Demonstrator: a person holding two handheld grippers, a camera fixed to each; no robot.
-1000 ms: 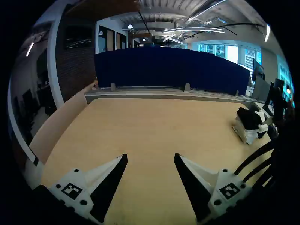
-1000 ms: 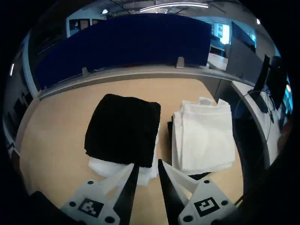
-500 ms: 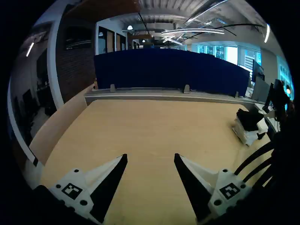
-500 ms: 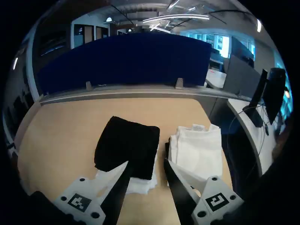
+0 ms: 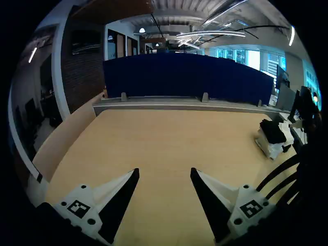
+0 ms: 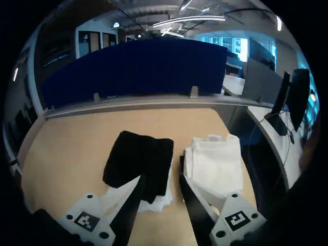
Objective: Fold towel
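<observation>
The black folded terry towel [image 6: 137, 162] lies near the right edge of the light wooden table [image 6: 74, 143]. It rests on top of a white folded towel [image 6: 163, 197] whose edges show beneath it on the near side. A second pile of white folded towels [image 6: 213, 164] sits just beside them, closer to the table's right edge. The right tool [image 6: 162, 180] hangs just above the near edge of the black towel. Its two fingers are spread a modest way apart and pinch nothing, and the towel's near corner shows in the gap between them. From that tool the black towel lies straight ahead and slightly to the left. Its long axis seems to run away from the near edge toward the dark blue partition screen [image 6: 135, 69] at the table's back edge, so roughly in line with the fingers. The left tool [image 5: 164, 169] is spread wide and empty over bare wood toward the left part of the table. It is well apart from the towels, which lie far off to its right by the table's right edge. To my eye the right tool is plainly the nearer one, and it looks placed to take the near edge of the black towel. The left tool would have to cross most of the table before it could help.
</observation>
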